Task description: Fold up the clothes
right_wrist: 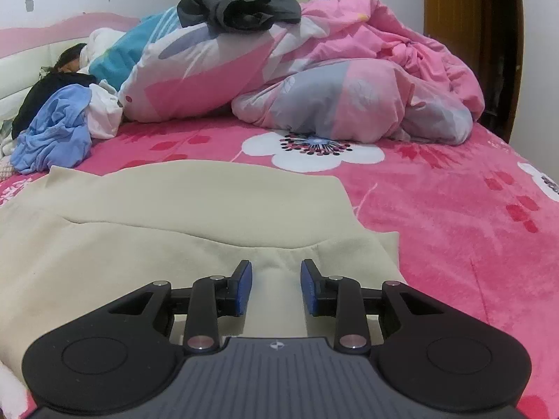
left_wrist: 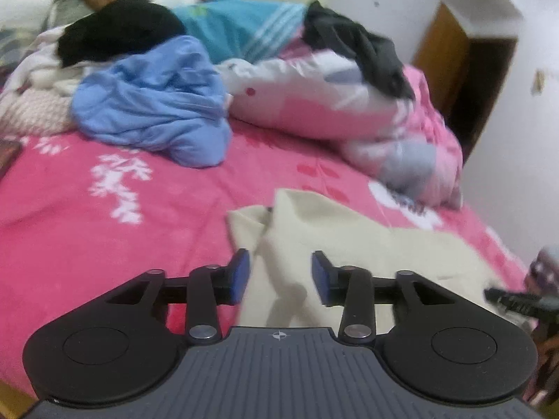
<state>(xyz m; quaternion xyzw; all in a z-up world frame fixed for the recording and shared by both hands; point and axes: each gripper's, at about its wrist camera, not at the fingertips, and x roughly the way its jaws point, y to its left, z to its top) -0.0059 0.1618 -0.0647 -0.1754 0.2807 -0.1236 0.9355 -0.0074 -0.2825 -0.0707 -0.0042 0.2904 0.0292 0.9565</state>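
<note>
Left gripper [left_wrist: 281, 276] and right gripper [right_wrist: 276, 286], jaws apart and empty, poised over a cream garment [right_wrist: 181, 216] lying mostly flat on the pink floral bedspread [right_wrist: 454, 230]. Step, as judged: positioning before a fold; next, each gripper must pinch an edge. The cloth looks soft, matte and limp. A crumpled blue garment [left_wrist: 153, 104] waits near the quilt [right_wrist: 349, 97].

The right gripper [right_wrist: 276, 286] hangs low over a cream garment [right_wrist: 167, 216] with its jaws apart and nothing between them. The garment lies spread on the near left of a pink bedspread [right_wrist: 454, 216]. A rumpled quilt [right_wrist: 314, 80] fills the far side, a dark garment [right_wrist: 241, 3] on top. A blue garment [right_wrist: 56, 136] is bunched far left.
</note>
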